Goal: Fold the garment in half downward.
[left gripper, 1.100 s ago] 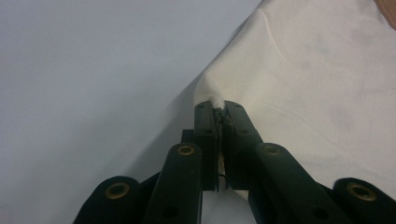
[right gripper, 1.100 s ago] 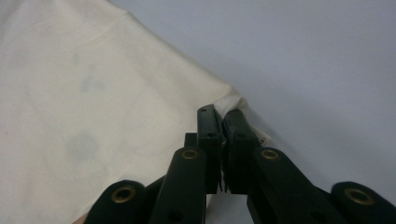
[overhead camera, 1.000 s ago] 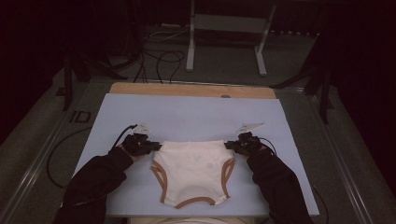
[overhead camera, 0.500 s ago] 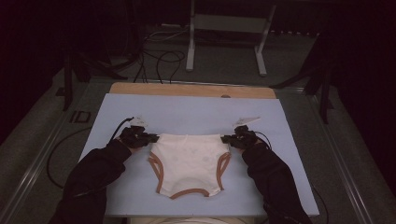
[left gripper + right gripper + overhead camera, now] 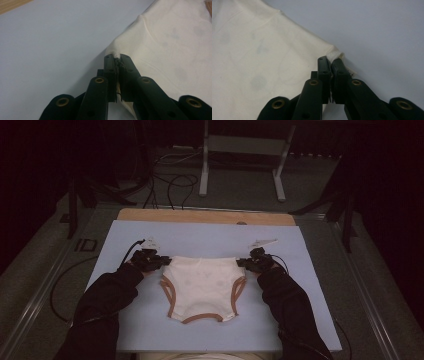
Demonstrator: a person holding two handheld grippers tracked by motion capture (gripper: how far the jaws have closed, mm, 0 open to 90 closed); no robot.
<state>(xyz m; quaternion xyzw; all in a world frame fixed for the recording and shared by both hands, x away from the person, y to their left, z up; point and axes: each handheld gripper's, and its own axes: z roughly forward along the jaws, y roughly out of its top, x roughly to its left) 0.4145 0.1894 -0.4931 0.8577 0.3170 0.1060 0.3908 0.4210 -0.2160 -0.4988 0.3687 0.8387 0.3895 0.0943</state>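
One pair of cream cotton briefs (image 5: pixel 202 285) with brown-trimmed leg openings lies flat on the pale blue mat (image 5: pixel 200 240), near its middle. Two grippers hold the waistband. The left gripper (image 5: pixel 161 261) is clamped on the left waist corner; the right gripper (image 5: pixel 244 263) is clamped on the right corner. The fabric is soft, faintly printed, and stretched between them.

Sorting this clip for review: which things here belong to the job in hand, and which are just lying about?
In the job:
- cream underpants
- left gripper, shut on one waist corner
- right gripper, shut on the other corner
- blue mat underneath

Lying about:
- wooden board at the far edge
- metal stand and loose cables behind the table
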